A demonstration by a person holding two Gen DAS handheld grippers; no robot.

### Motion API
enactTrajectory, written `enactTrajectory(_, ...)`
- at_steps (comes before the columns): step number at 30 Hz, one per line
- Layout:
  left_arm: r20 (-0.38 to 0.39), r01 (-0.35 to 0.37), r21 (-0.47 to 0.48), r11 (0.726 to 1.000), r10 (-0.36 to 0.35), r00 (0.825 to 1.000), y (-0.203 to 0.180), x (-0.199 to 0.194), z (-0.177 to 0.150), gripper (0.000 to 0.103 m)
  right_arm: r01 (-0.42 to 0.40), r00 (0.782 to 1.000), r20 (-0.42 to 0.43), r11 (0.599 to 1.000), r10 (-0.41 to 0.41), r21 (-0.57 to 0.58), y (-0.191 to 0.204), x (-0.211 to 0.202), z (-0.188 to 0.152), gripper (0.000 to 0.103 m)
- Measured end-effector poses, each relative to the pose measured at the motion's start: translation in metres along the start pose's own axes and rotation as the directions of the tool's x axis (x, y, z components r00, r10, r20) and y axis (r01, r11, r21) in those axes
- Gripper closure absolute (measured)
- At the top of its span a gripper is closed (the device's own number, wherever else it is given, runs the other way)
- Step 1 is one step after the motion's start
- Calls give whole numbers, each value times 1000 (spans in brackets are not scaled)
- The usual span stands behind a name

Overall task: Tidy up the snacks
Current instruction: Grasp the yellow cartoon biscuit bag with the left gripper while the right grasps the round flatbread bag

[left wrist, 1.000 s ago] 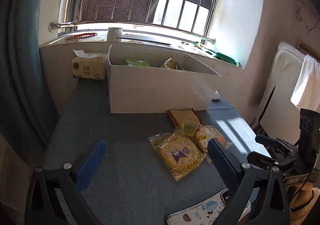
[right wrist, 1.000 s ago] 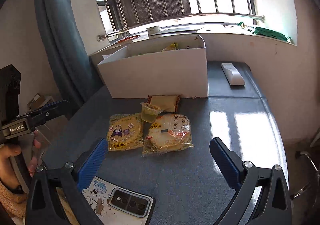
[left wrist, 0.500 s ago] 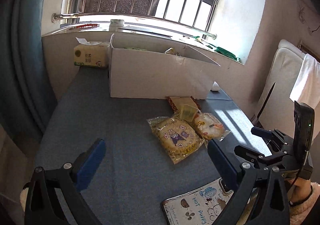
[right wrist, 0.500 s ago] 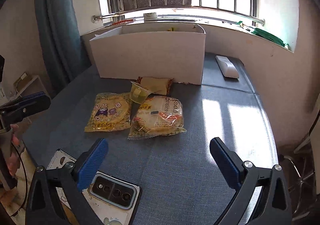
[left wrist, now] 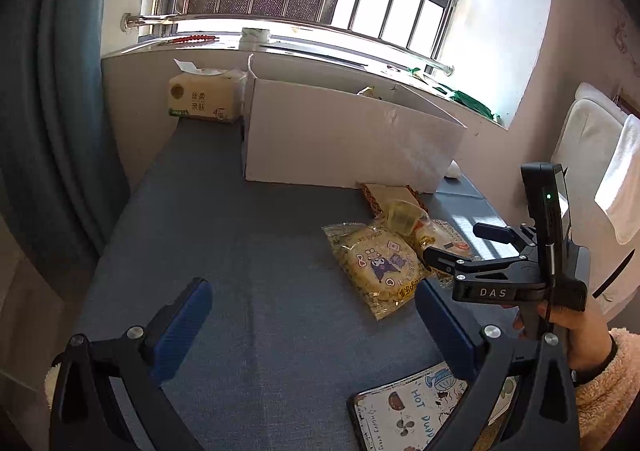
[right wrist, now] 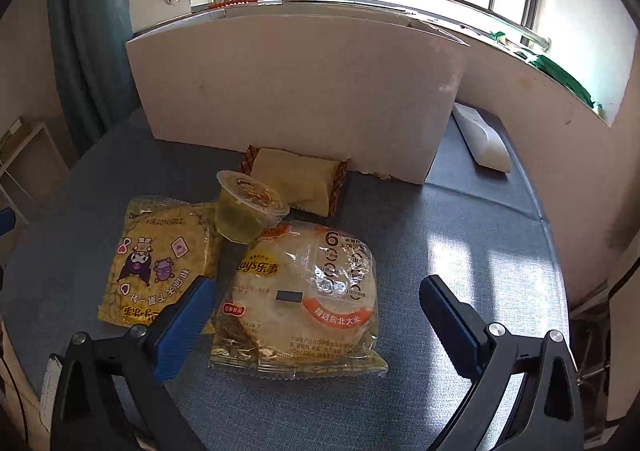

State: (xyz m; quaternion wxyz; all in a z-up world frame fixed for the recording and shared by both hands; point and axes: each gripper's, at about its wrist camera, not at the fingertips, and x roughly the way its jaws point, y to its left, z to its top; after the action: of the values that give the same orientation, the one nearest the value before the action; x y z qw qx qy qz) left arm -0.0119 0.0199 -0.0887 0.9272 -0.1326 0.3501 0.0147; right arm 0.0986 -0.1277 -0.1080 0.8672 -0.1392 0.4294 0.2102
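Your right gripper (right wrist: 314,309) is hanging spread wide, holding nothing, with the rice-cracker bag (right wrist: 300,299) lying flat between its fingers. It's looking light, crinkly and slippery with brittle contents, so you're best pinching its sealed edge gently. Beyond sit the soft jelly cup (right wrist: 248,207) and stiff white box (right wrist: 296,91). Your left gripper (left wrist: 312,315) is also gaping empty.

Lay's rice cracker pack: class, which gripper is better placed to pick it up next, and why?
Right. The right gripper is open with the Lay's rice cracker pack lying between its fingers. The left gripper is open over bare table, away from the snacks.
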Motion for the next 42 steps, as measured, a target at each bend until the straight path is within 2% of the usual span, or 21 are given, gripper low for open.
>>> enactTrajectory(5, -14, -5, -7, 1000, 5, 1000, 2, 4, -1, 0, 33, 999, -24, 999, -34, -43, 8, 12, 0, 0)
enactTrajectory(9, -34, -17, -6, 1000, 17, 999, 0, 12, -2, 0, 2, 999, -45, 1000, -3, -28, 7, 16, -1, 1)
enactTrajectory(11, -51, -34, 7, 999, 35, 998, -3, 17, -2, 0, -75, 996, -53, 997, 76, 9, 0, 16, -2, 12)
enactTrajectory(12, -63, -33, 14, 999, 34, 997, -5, 20, -2, 0, -59, 997, -41, 998, 59, 14, -3, 14, -3, 23)
enactTrajectory(18, -136, -14, 43, 999, 19, 991, -24, 41, 1, 0, -74, 996, -46, 995, 77, 67, -21, -3, -13, 23)
enactTrajectory(24, -179, 15, 140, 990, 11, 984, -64, 69, 15, 0, -75, 997, 39, 985, 70, 157, -38, -55, -35, 23)
enactTrajectory(27, -220, -38, 151, 988, 71, 973, -74, 95, 23, 0, -84, 995, 76, 975, 70, 206, -50, -73, -47, 23)
enactTrajectory(33, -294, -75, 156, 985, 119, 948, -79, 133, 24, 0, -101, 991, 105, 971, 80, 217, -56, -80, -51, 23)
enactTrajectory(35, -285, -68, 195, 978, 123, 950, -82, 134, 21, 0, -119, 989, 109, 968, 96, 220, -54, -76, -52, 23)
enactTrajectory(37, -274, -33, 221, 975, 94, 957, -82, 130, 20, 11, -122, 989, 110, 969, 100, 213, -51, -76, -52, 23)
enactTrajectory(38, -264, -30, 234, 972, 93, 960, -82, 128, 20, 26, -132, 988, 112, 969, 110, 208, -49, -75, -51, 23)
enactTrajectory(40, -268, 13, 195, 981, 40, 963, -71, 123, 23, 30, -147, 985, 119, 969, 125, 201, -43, -75, -51, 23)
enactTrajectory(42, -267, 24, 160, 987, 20, 964, -58, 118, 26, 33, -154, 984, 120, 969, 133, 192, -38, -74, -50, 23)
